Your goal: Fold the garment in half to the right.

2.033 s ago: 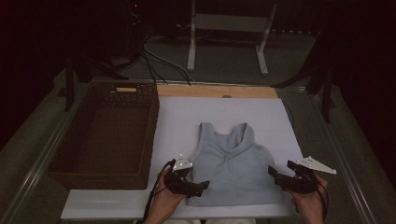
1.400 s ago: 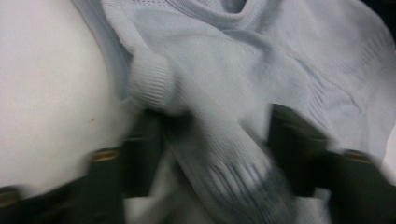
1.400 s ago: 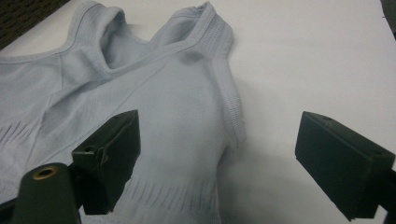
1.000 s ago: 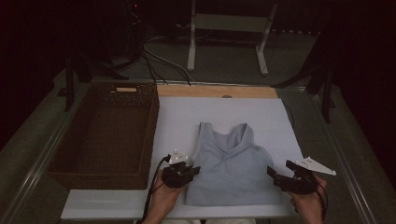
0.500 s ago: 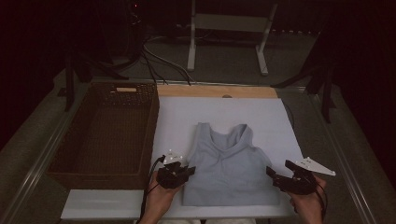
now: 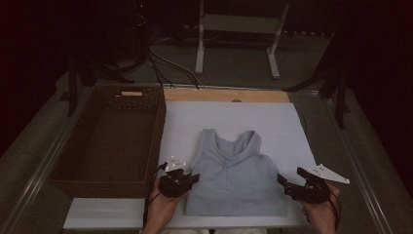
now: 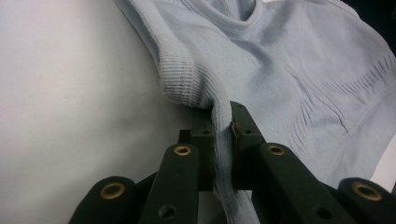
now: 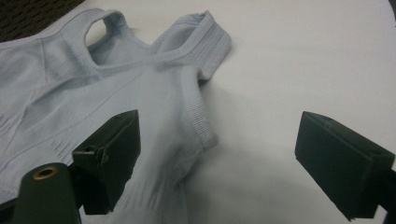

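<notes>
Pinching the ribbed knit top [image 7: 280, 70], left gripper [image 7: 223, 140] jaws clamped; right gripper [image 8: 233, 158] jaws wide, empty.

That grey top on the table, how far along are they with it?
The top already lies spread flat on the white board. In hand: the left tongs are pinched on its side edge, while the right tongs stand open beside the other edge, holding nothing. Probably left: gripping that side, folding, and perhaps moving it to the empty basket.
</notes>
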